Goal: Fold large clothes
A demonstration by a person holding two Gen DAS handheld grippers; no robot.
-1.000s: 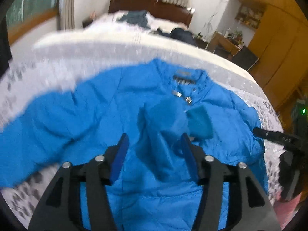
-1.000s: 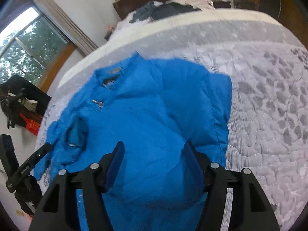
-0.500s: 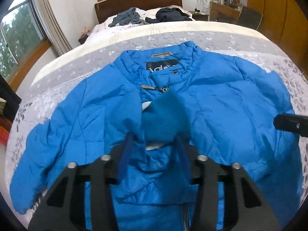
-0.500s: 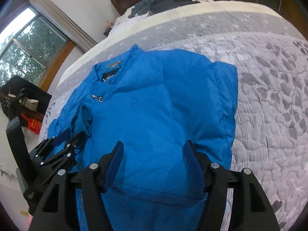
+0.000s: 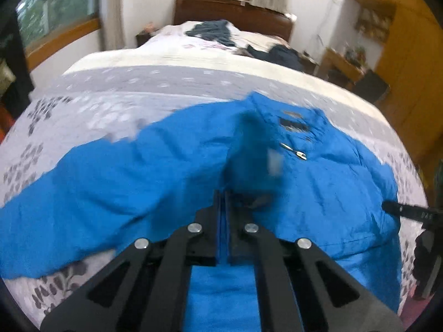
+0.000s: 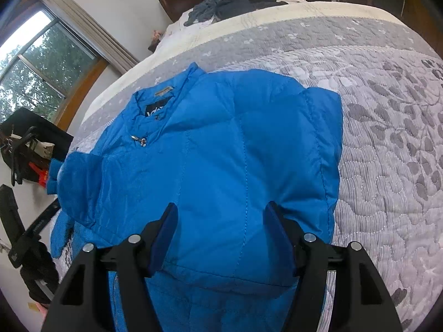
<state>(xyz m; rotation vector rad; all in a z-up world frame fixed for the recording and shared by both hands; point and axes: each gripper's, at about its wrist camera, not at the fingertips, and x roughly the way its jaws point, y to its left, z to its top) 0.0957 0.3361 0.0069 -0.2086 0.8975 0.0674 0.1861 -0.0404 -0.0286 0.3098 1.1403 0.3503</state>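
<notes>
A bright blue quilted puffer jacket (image 6: 221,160) lies front-up on a bed covered by a grey quilt with a leaf and flower pattern (image 6: 387,144). Its stand-up collar (image 6: 163,102) points toward the far end of the bed, and a dark label shows inside the neck. A small silver zip pull (image 6: 138,139) sits just below the collar.

In the right wrist view, the jacket's right-hand sleeve is folded in over the chest, giving a straight edge along that side. The right gripper (image 6: 221,238) hangs above the lower part of the jacket with its blue-padded fingers (image 6: 166,235) spread wide apart and nothing between them.

In the left wrist view, the left gripper (image 5: 223,196) has its fingers pressed together on the blue sleeve cuff (image 5: 252,163), which stands up in a blurred bunch just beyond the tips. The rest of that sleeve (image 5: 83,182) trails out to the side across the quilt. The view is motion-blurred.

Beyond the quilt's cream border, a heap of dark clothes (image 6: 229,5) lies near the dark wooden headboard (image 5: 235,11). A window with a wooden frame (image 6: 36,83) is at the side, and wooden wardrobe doors (image 5: 409,69) stand on the other.
</notes>
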